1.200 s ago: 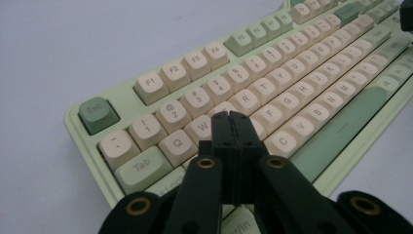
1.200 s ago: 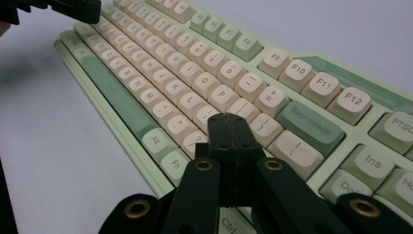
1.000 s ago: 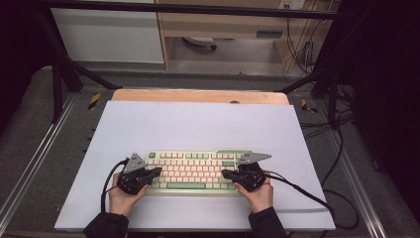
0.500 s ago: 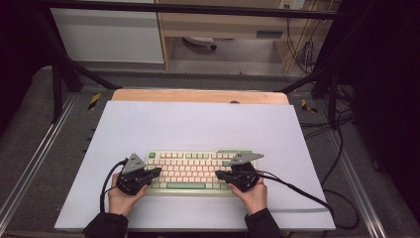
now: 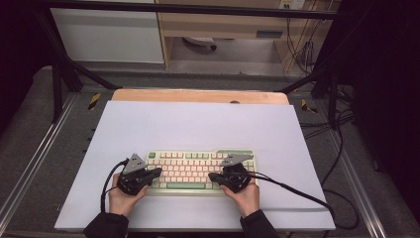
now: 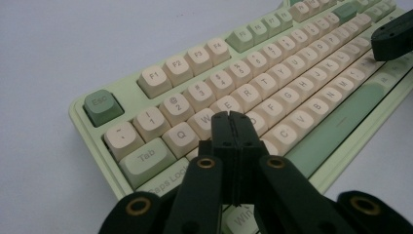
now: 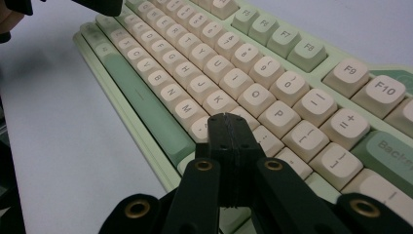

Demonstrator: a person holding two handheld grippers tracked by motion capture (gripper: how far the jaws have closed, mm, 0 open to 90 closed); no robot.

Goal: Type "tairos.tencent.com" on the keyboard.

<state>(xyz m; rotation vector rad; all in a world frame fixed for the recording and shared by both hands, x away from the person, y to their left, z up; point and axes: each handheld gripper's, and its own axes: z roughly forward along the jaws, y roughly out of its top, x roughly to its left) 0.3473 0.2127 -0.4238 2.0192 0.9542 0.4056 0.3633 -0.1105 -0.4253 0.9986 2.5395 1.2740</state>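
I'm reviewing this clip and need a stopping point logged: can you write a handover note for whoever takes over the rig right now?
Left gripper: jaws shut, nothing held, tips poised over the keyboard's left letter keys, near W and E.
Right gripper: jaws shut, nothing held, tips over the right letter keys, near L.
Keyboard: green and cream, lying flat near the front edge of the white table mat, a hand at each end.
Done: both grippers are in place above the keys.
Left: the key pressing itself, it seems; the pictures do not settle whether any key is pressed down now.

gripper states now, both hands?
Left gripper: shut, holding nothing, over the keyboard.
Right gripper: shut, holding nothing, tips over the keys.
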